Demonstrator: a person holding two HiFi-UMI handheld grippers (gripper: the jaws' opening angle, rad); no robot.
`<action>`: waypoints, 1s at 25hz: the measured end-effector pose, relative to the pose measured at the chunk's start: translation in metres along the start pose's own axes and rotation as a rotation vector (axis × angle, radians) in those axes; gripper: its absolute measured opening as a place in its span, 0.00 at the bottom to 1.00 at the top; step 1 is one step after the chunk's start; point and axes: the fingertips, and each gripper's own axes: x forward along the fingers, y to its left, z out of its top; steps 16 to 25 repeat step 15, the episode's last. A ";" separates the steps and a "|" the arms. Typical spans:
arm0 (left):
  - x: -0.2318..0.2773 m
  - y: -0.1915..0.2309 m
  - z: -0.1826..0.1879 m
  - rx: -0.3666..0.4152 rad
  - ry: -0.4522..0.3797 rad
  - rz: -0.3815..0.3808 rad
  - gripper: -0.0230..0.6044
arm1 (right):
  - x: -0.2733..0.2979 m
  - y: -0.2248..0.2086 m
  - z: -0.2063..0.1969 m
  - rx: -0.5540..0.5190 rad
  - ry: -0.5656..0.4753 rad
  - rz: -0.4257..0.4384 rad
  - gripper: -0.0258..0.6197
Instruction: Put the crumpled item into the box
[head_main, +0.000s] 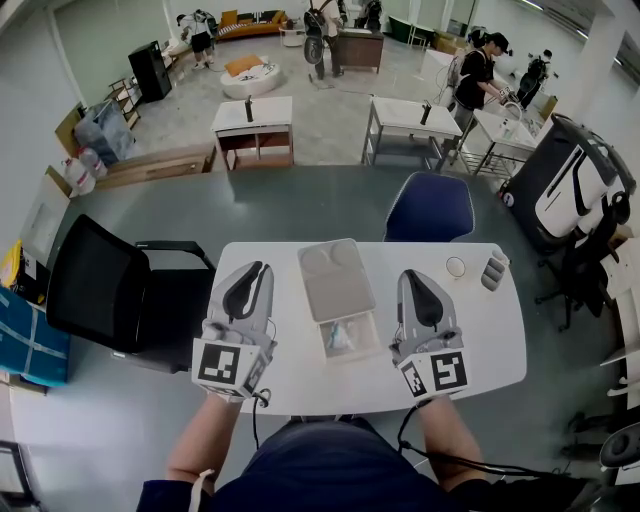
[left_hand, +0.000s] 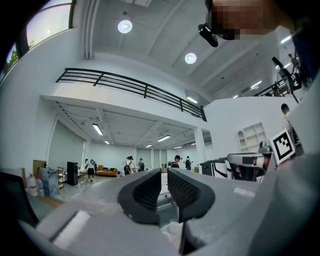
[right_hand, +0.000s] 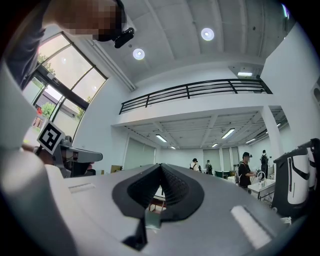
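Crumpled item (head_main: 340, 336) lies in box (head_main: 373, 344) between left claw (head_main: 257, 269) and right claw (head_main: 412, 276).

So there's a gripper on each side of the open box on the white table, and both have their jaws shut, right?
Not quite: only the right gripper is shut. The left gripper view shows the left gripper with jaws slightly apart, nothing between them. Otherwise yes: one gripper each side of the open box on the white table.
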 end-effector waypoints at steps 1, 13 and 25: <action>0.000 0.000 0.000 -0.007 0.003 0.003 0.11 | 0.000 0.000 0.000 0.001 0.000 0.000 0.04; 0.004 0.002 -0.003 0.001 0.011 -0.005 0.11 | 0.004 -0.001 -0.002 0.011 0.008 0.003 0.04; 0.005 0.001 -0.002 -0.023 0.015 0.002 0.11 | 0.005 -0.002 -0.003 0.012 0.008 0.002 0.04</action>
